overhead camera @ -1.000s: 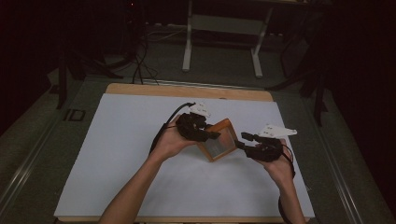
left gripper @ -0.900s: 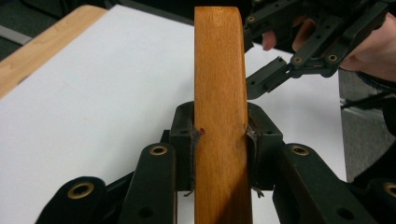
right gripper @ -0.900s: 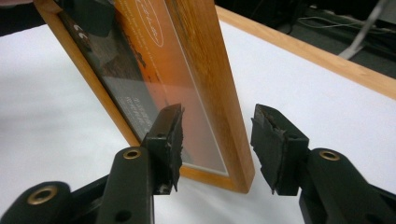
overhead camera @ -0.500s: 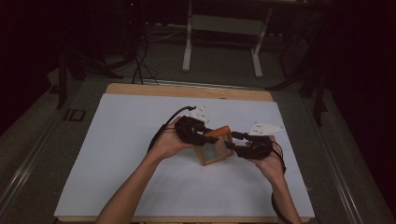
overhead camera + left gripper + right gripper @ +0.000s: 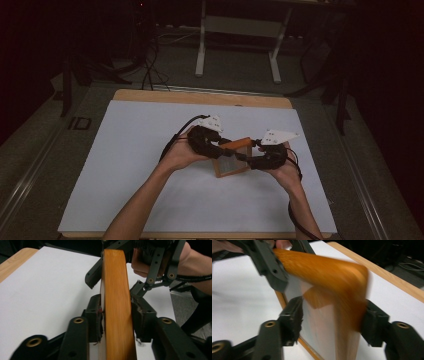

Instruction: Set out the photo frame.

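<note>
Close to your side of the white mat [image 5: 150, 165], both your hands meet over a small wooden picture frame [image 5: 231, 159] that stands tilted, its lower edge near or on the mat. Your left gripper [image 5: 116, 315] is clamped across the frame's orange top rail [image 5: 116, 290], pads pressed on both faces. Your right gripper [image 5: 332, 322] straddles the far corner of the frame with its jaws spread; the blur there means you can't be sure the pads touch the wood, so treat it as not yet gripping. You look to be mid-handling, turning or standing the frame up. Next, steady it with the left, then close the right squarely on the wood, off the glass pane [image 5: 317, 330]. Beyond lies the table's wooden edge [image 5: 200, 96].
</note>
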### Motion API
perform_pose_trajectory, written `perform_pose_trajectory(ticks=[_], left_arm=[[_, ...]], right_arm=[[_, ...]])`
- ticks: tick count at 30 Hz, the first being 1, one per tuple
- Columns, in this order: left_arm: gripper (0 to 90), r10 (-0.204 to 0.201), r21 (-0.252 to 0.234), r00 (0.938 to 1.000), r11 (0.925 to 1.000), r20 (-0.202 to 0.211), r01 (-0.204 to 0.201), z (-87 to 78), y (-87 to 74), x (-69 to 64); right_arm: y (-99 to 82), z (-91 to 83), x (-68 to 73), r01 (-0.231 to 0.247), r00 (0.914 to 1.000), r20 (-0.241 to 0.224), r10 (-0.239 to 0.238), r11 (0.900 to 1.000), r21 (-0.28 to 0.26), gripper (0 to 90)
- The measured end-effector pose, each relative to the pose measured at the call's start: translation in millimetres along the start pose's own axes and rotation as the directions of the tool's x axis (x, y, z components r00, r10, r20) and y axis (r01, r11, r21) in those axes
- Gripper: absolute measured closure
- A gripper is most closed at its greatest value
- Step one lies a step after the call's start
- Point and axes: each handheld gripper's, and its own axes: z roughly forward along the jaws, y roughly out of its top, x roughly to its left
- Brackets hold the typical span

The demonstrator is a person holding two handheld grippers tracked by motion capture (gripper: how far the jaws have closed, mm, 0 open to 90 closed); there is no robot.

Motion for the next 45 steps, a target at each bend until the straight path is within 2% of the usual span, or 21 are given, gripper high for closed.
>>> perform_pose_trajectory(ticks=[3,5,7,8,11,12,14,16,17,19,23,24,26,29,30,32,34,36,37,41,45], left_arm=[[56.8,-0.015,-0.003,0.9998,0.9999,-0.014,0.015,-1.3,-3.1,2.2],[52.8,-0.042,-0.048,0.9990,0.9980,-0.014,0.042,-6.6,-8.2,5.5],[51.2,-0.042,-0.048,0.9990,0.9980,-0.014,0.042,-6.6,-8.2,5.5],[49.4,-0.062,-0.078,0.9976,0.9952,-0.030,0.059,-12.9,-15.3,6.7],[46.9,-0.073,-0.097,0.9964,0.9929,-0.042,0.069,-17.7,-20.9,7.5],[46.4,-0.091,-0.120,0.9950,0.9891,-0.042,0.085,-22.2,-28.0,8.2],[45.0,-0.096,-0.131,0.9945,0.9873,-0.041,0.090,-23.9,-32.2,9.1],[43.9,-0.132,-0.168,0.9904,0.9780,-0.042,0.123,-26.3,-47.8,12.4],[43.9,-0.132,-0.168,0.9904,0.9780,-0.042,0.123,-26.3,-47.8,12.4],[43.9,-0.164,-0.201,0.9855,0.9677,-0.041,0.153,-24.2,-62.5,15.4],[43.9,-0.210,-0.199,0.9768,0.9599,-0.043,0.197,-12.4,-77.3,20.2],[43.9,-0.210,-0.199,0.9768,0.9599,-0.043,0.197,-12.4,-77.3,20.2],[44.1,-0.227,-0.179,0.9733,0.9597,-0.036,0.217,1.0,-82.9,22.5],[45.9,-0.214,-0.143,0.9761,0.9679,-0.037,0.207,14.2,-84.2,21.4],[46.4,-0.214,-0.143,0.9761,0.9679,-0.037,0.207,14.2,-84.2,21.4],[47.2,-0.209,-0.136,0.9778,0.9692,-0.013,0.205,20.6,-84.8,20.6],[52.8,-0.199,-0.132,0.9800,0.9713,0.011,0.198,22.4,-84.9,19.5],[55.8,-0.187,-0.128,0.9823,0.9741,0.007,0.187,23.1,-84.4,18.4],[55.8,-0.162,-0.121,0.9868,0.9795,0.003,0.161,22.2,-83.6,16.3],[64.1,-0.114,-0.104,0.9934,0.9880,0.006,0.114,20.4,-83.3,12.3],[67.0,-0.075,-0.097,0.9972,0.9926,-0.008,0.074,20.5,-82.4,8.5]], right_arm=[[-4.8,-2.6,-2.4,-0.012,0.9996,0.026,0.012,0.9999,0.008,43.7],[-7.8,-5.7,-3.3,-0.016,0.9994,0.032,0.016,0.9999,0.000,48.7],[-8.8,-6.9,-3.4,-0.018,0.9993,0.032,0.018,0.9998,-0.001,48.7],[-9.9,-8.7,-3.4,-0.013,0.9995,0.027,0.013,0.9999,-0.004,52.4],[-9.8,-10.1,-2.9,-0.006,0.9998,0.017,0.006,0.9999,-0.009,55.5],[-8.5,-11.0,-1.3,0.010,0.9999,0.006,-0.010,0.9999,-0.011,57.4],[-7.2,-11.2,0.4,0.027,0.9996,0.009,-0.027,0.9996,-0.007,58.9],[-6.4,-10.9,1.3,0.030,0.9995,0.012,-0.030,0.9995,-0.005,60.1],[-6.4,-10.9,1.3,0.030,0.9995,0.012,-0.030,0.9995,-0.005,60.1],[-6.5,-10.7,1.1,0.027,0.9996,0.012,-0.027,0.9996,-0.009,61.1],[-7.1,-10.3,1.1,0.023,0.9997,0.009,-0.023,0.9996,-0.020,62.0],[-7.1,-10.3,1.1,0.023,0.9997,0.009,-0.023,0.9996,-0.020,62.0],[-6.5,-10.2,2.3,0.032,0.9995,0.003,-0.032,0.9992,-0.024,62.9],[-6.0,-10.8,4.0,0.044,0.9990,-0.010,-0.045,0.9987,-0.026,64.1],[-6.0,-10.8,4.0,0.044,0.9990,-0.010,-0.045,0.9987,-0.026,64.1],[-6.4,-12.2,5.1,0.055,0.9983,-0.017,-0.055,0.9982,-0.024,64.6],[-7.6,-13.3,4.5,0.057,0.9981,-0.023,-0.058,0.9981,-0.024,64.9],[-8.5,-14.0,4.0,0.058,0.9980,-0.027,-0.058,0.9981,-0.023,64.9],[-9.5,-14.6,3.4,0.056,0.9980,-0.029,-0.057,0.9981,-0.025,64.9],[-14.7,-16.9,-0.1,0.041,0.9988,-0.026,-0.042,0.9990,-0.019,60.8],[-17.8,-17.3,-1.4,0.031,0.9990,-0.032,-0.032,0.9992,-0.024,59.0]])
